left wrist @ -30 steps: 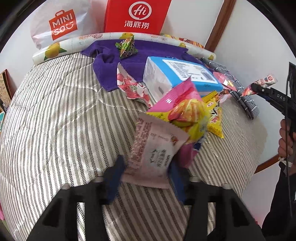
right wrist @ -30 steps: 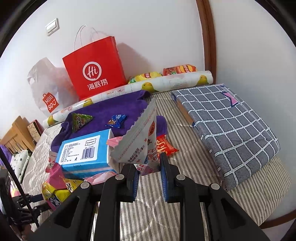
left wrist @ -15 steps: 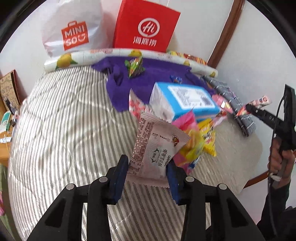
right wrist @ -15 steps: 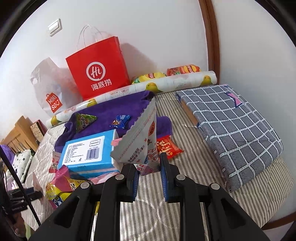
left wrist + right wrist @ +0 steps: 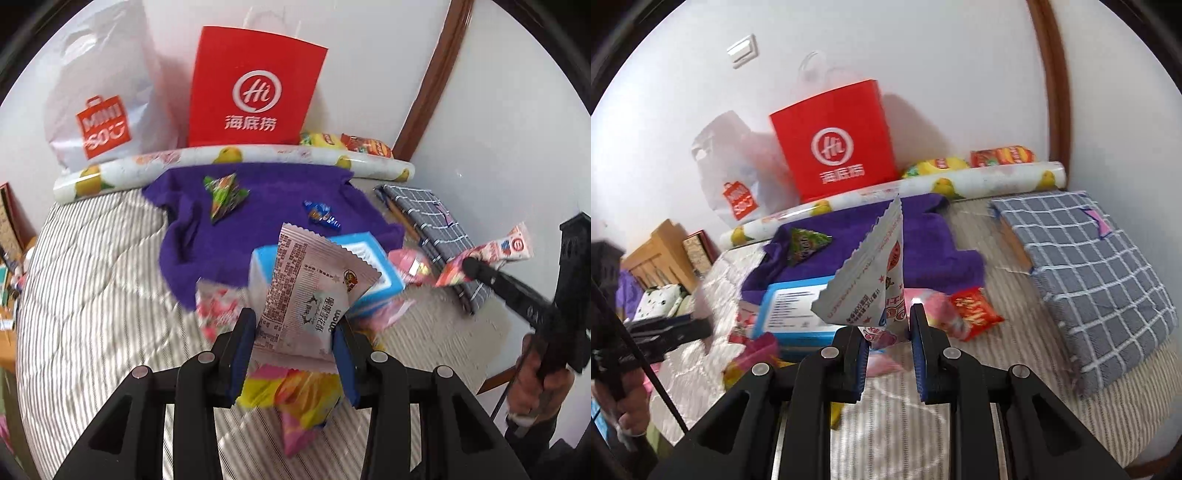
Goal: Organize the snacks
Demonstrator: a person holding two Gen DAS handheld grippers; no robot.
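Note:
My left gripper [image 5: 295, 332] is shut on a pale pink snack packet [image 5: 310, 291] and holds it upright above the striped bed [image 5: 92, 295]. Under it lies a yellow and pink snack bag [image 5: 299, 391]. My right gripper [image 5: 886, 328] is shut on a white and pink snack packet [image 5: 871, 280] with a zigzag edge; the left wrist view shows that packet [image 5: 495, 251] at the right, above the bed's edge. A blue box [image 5: 798, 306] and a purple towel [image 5: 266, 184] lie beyond both. On the towel rest a green triangular snack [image 5: 223, 192] and a small blue candy [image 5: 319, 214].
A red paper bag [image 5: 255, 85] and a white plastic bag [image 5: 99, 99] stand against the wall behind a lemon-print roll [image 5: 221, 162]. A grey checked cushion [image 5: 1089, 266] fills the right of the bed, a red snack [image 5: 973, 312] beside it. A wooden door frame [image 5: 432, 74] runs up the corner.
My left gripper has risen with the pale pink packet, lifting it clear of the snack pile, and the bags now sit nearer the middle. The right gripper has tilted up a little, packet still held.

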